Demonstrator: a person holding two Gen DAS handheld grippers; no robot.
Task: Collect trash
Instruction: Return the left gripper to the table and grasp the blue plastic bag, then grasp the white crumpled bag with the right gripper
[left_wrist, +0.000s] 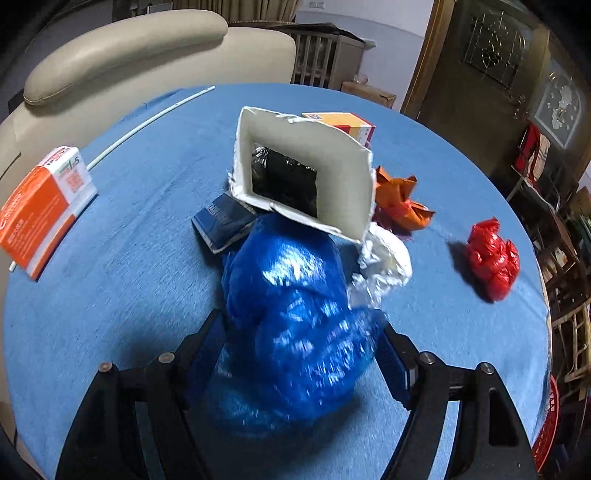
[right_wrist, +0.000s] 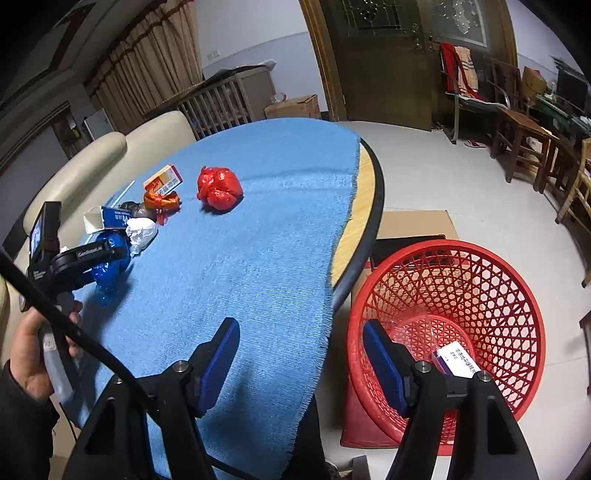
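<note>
L wrist view: left gripper (left_wrist: 301, 354) has the crumpled blue plastic bag (left_wrist: 291, 306) sitting right between its two blue-padded fingers (left_wrist: 397, 373), jaws spread wide around the bulk, pads at or nearly at the plastic but not visibly squeezing, so I'd call it framed, not yet pinched. Bag's long axis runs straight out along the fingers, away from the cam, its far end butting up against the torn white cardboard box (left_wrist: 306, 177) w/ a dark foil lining, which leans on a dark blue flat carton (left_wrist: 223, 225). Crumpled silver foil wad (left_wrist: 384, 266) touches the bag's right side; orange crumpled wrapper (left_wrist: 400, 201) just behind that, red plastic bag ball (left_wrist: 493, 258) well apart to the right. All on the round table's blue woven cloth (left_wrist: 147, 184). R wrist view: right gripper (right_wrist: 301, 360) is empty, jaws wide apart, hanging over the table edge w/ the red lattice plastic basket (right_wrist: 517, 295) on the floor just right of it, below the table; a white-and-purple small box (right_wrist: 458, 360) already lies in it. From here the blue bag (right_wrist: 110, 264) is far left, held in the left gripper (right_wrist: 94, 254). So: L hand owns this one; the bag needs a firm close, then a carry rightward across the table to the basket. Risk, imo: slippery film bulging out of the pads.
</note>
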